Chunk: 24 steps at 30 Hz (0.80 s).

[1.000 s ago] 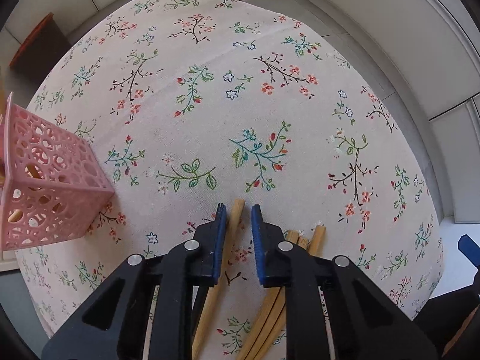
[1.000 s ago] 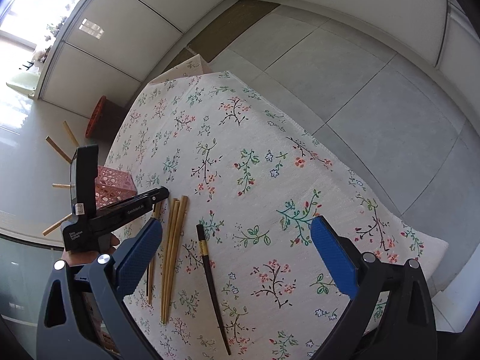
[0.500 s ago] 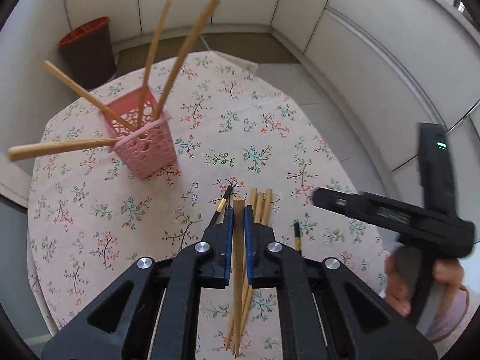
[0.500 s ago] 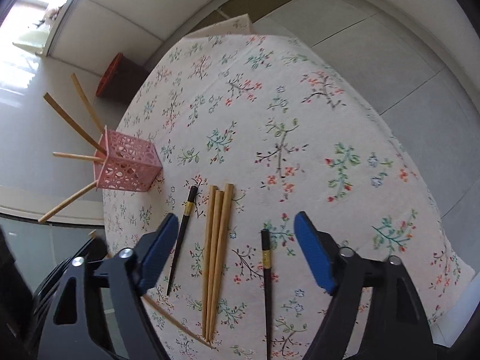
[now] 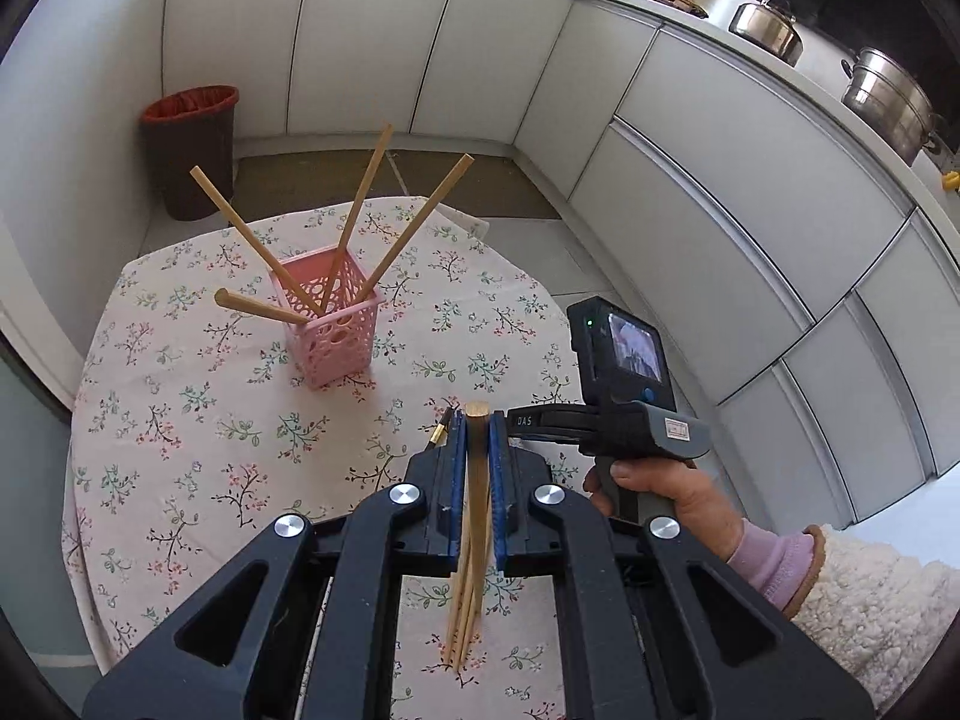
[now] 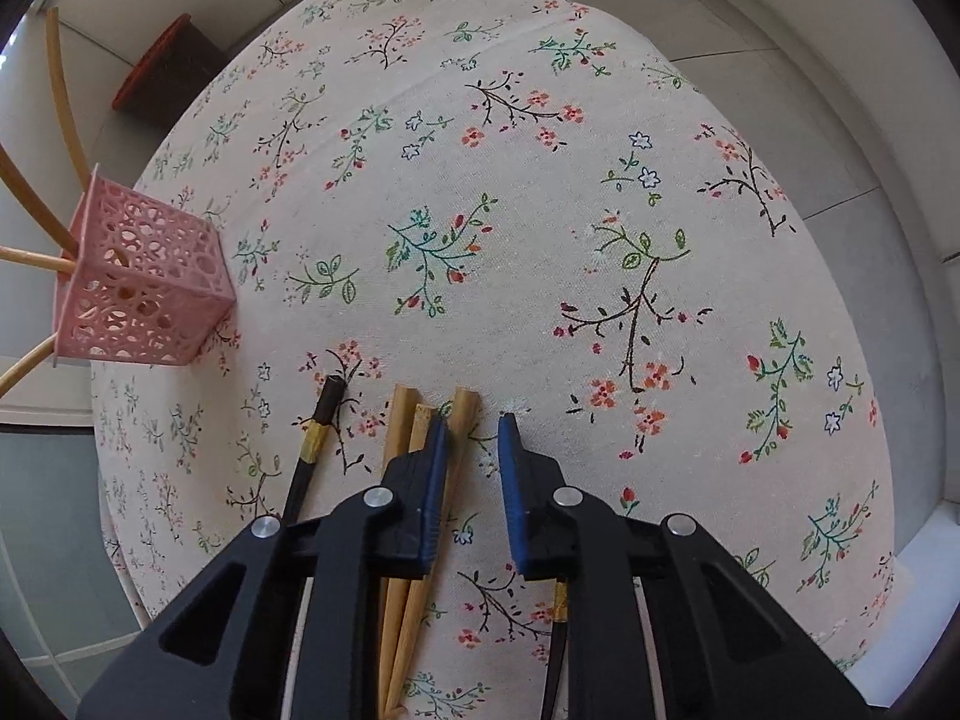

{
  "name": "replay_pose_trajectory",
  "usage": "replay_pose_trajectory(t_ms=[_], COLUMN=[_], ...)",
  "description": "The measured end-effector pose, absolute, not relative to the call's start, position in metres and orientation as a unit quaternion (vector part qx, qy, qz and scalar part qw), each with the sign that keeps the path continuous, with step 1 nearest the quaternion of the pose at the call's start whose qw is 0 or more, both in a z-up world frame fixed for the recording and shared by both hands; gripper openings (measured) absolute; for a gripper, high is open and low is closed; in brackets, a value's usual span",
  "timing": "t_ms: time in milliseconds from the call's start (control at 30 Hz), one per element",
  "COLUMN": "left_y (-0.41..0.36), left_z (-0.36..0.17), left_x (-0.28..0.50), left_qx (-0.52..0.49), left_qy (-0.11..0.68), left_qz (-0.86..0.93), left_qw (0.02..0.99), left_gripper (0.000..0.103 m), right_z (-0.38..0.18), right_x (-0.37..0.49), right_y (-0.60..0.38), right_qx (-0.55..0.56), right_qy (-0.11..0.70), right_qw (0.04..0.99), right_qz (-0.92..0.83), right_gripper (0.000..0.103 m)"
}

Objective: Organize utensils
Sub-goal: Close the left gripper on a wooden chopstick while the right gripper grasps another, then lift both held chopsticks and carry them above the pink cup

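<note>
left hand-held gripper (image 5: 477, 420): blue pads pinching one wooden chopstick (image 5: 478, 480), lifted above the table (image 5: 180, 420). right hand-held gripper (image 6: 474, 426): pads spread, low over three wooden chopsticks (image 6: 399, 420) lying on the floral cloth, left pad over them; one dark chopstick (image 6: 318, 420) just beside, another under the right finger. pink basket (image 5: 333, 330): upright on table, holding four wooden chopsticks. right hand (image 5: 666, 492) grips its handle.

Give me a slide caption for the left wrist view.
Left gripper lifts one bamboo chopstick toward the pink basket.
</note>
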<state>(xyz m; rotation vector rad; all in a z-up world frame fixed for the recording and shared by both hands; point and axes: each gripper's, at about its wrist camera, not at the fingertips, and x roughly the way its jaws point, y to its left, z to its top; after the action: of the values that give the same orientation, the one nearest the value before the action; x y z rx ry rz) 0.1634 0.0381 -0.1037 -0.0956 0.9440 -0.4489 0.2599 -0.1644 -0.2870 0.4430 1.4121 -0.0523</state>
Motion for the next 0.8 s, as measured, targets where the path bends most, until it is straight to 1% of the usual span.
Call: replay_pose_trajectory(t_ms=[133,200,233,367,500,667,800], left_y=[0.045,0.048,0.049,0.050,0.051,0.054,0.057], left_z=[-0.108,-0.107,-0.105,-0.098,-0.087,-0.063,-0.047], left_x=[0.167,0.166,0.166,0.161,0.150,0.129,0.115], left_qx=[-0.054,-0.056,-0.057,-0.053,-0.045,-0.040,-0.044], left_qy=[0.455,0.453,0.452,0.446,0.439,0.411,0.390], left_qz=[-0.203,-0.199,-0.197,-0.193,-0.193,-0.187,-0.178], left_qw=[0.865,0.867,0.868,0.872,0.876,0.891,0.902], left_gripper=[0.007,0.007,0.007,0.007,0.007,0.007,0.007], right_z=[-0.290,-0.292,-0.291,-0.286,-0.250,-0.194,-0.156], right_x=[0.262,0.261,0.260,0.249,0.224,0.190,0.168], right_y=[-0.155,-0.151,-0.149,-0.155,-0.160,-0.175,-0.184], right_qx=[0.196,0.192,0.190,0.237,0.236,0.217,0.216], right_qy=[0.647,0.646,0.641,0.622,0.571,0.492,0.441], right_qw=[0.737,0.738,0.742,0.746,0.786,0.841,0.866], right_qz=[-0.030,-0.034,-0.036,-0.010,0.026,0.066,0.094], right_gripper=[0.017,0.012,0.011,0.008,0.008,0.008,0.008])
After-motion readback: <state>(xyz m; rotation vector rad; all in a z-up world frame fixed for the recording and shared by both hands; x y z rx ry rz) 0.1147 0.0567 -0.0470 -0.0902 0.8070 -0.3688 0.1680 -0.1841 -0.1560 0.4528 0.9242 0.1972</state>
